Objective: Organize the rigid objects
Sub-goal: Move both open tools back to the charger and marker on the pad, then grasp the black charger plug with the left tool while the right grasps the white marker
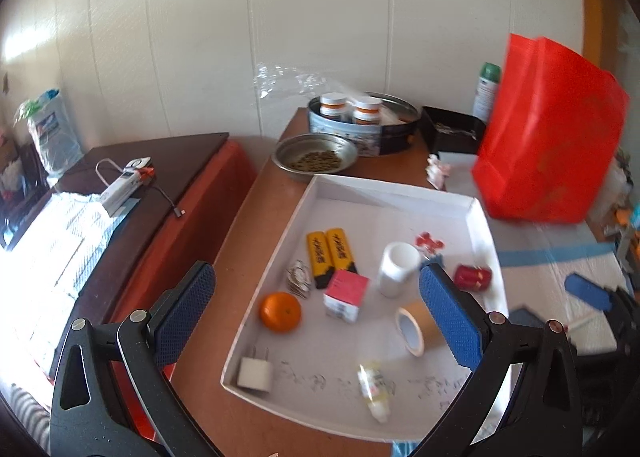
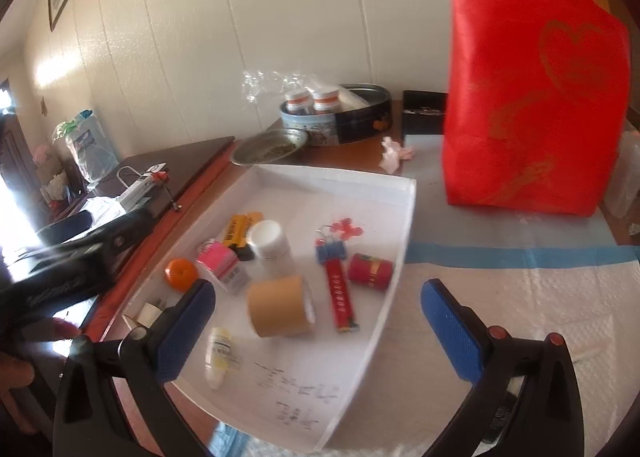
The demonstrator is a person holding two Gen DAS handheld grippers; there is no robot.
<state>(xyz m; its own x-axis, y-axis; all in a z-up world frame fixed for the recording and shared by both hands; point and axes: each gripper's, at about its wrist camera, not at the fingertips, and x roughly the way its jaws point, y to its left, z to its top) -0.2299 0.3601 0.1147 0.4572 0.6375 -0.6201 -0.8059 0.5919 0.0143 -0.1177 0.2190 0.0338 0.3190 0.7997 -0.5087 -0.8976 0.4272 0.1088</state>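
White cardboard walls a shallow tray (image 1: pixel 478 217) at the centre of both frames, set on the brown desk (image 1: pixel 256 225) and strewn with small rigid things: a brown tape roll (image 2: pixel 280 307), a white bottle (image 1: pixel 396 269), a pink box (image 1: pixel 346 295), two yellow batteries (image 1: pixel 330 253), a small orange (image 1: pixel 280 312), a white charger plug (image 1: pixel 254 373), a red tin (image 2: pixel 370 271) and a long red stick (image 2: pixel 340 297). Your left gripper (image 1: pixel 316 321) hangs above the tray's near half, jaws spread wide and holding nothing. Your right gripper (image 2: pixel 320 337) hovers at lower centre of its own frame over the tray's right rim, likewise spread and empty; it shows at the right edge of the left view. The tape roll lies on its side and looks light, stiff and inclined to roll, so you would likely do best pinching across its flat faces. The bottle looks smooth, perhaps slippery; take it around the body. The orange will bruise if squeezed hard. A red bag (image 2: pixel 532 105) stands upright at upper right, well apart from the tray.
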